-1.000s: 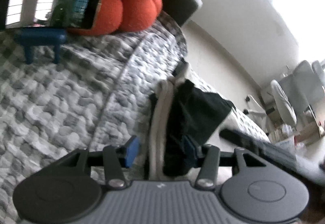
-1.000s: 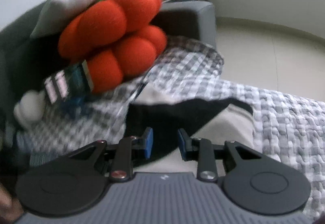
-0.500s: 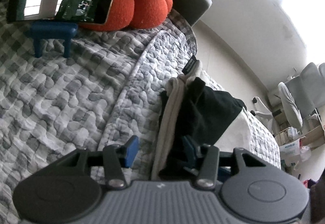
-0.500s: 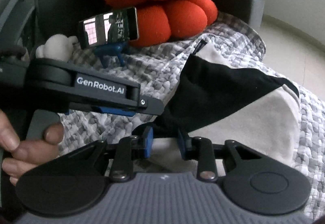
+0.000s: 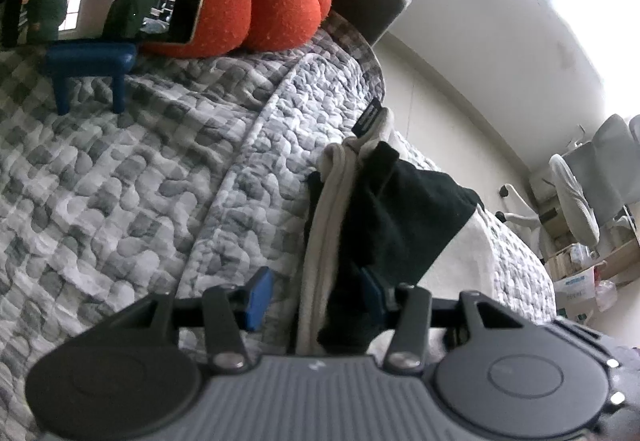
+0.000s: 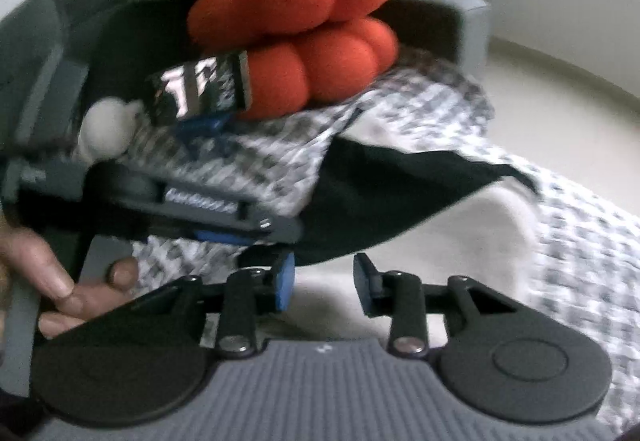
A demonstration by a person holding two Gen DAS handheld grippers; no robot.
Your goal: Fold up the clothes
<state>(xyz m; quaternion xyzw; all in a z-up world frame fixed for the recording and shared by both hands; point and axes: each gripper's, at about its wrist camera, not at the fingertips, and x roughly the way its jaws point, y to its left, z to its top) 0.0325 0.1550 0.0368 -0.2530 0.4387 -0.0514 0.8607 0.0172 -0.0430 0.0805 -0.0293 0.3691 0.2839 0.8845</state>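
Black-and-cream garment (image 5: 392, 209) lay folded on checked quilt (image 5: 132, 193), its edge bunched between left gripper (image 5: 316, 297) pads, jaws half open; actual pinch unclear. Right gripper (image 6: 324, 287) jaws opening, nothing pressed between them, cream cloth just ahead. Orange cushion (image 6: 304, 37) beyond.

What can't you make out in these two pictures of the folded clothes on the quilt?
- Right wrist view: motion blur smears the phone screen and the quilt pattern.
- Left wrist view: the gripper body hides the near end of the black and cream garment.
- Left wrist view: shelf clutter is too small to identify.
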